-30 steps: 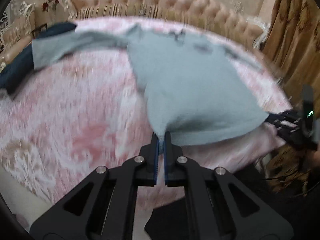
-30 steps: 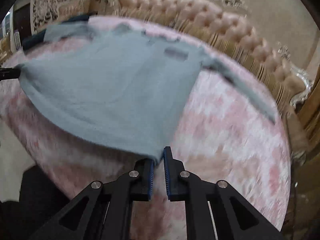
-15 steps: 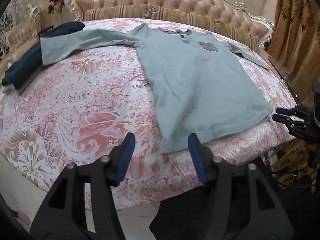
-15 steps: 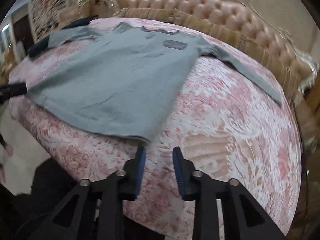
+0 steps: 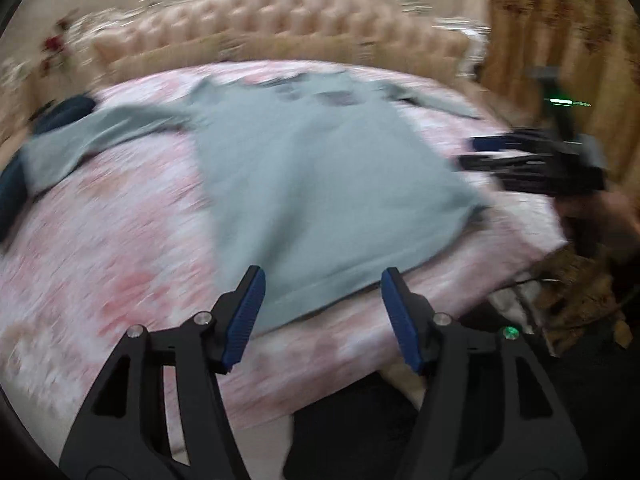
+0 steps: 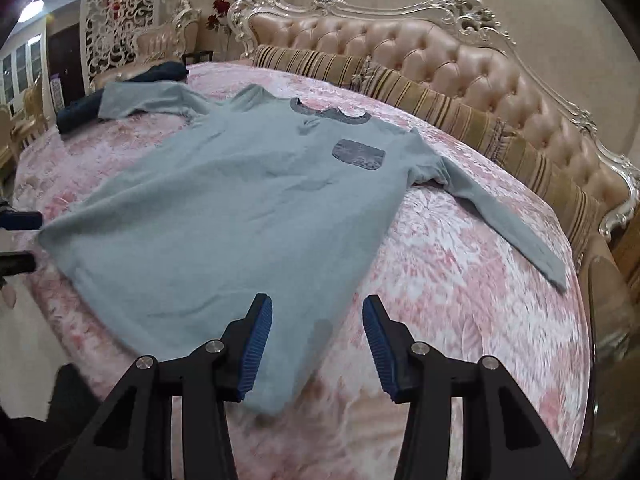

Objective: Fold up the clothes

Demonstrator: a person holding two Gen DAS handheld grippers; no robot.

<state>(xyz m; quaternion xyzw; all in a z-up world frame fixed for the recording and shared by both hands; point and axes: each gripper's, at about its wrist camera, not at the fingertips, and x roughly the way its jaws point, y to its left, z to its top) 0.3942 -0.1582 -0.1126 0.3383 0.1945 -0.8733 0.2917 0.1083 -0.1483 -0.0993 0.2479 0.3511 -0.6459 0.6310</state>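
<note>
No readable text, label, brand, number or sign in either view.

The grey-blue long-sleeved shirt (image 6: pixel 224 216) has a patterned chest pocket (image 6: pixel 359 154), but its surface shows only a woven motif, no letters. The collar (image 6: pixel 332 117) carries no legible tag. The pink floral bedspread (image 6: pixel 460 280) is pattern only. In the left wrist view everything is smeared by motion blur, and the green lights on the grippers there are plain glows without characters.
</note>
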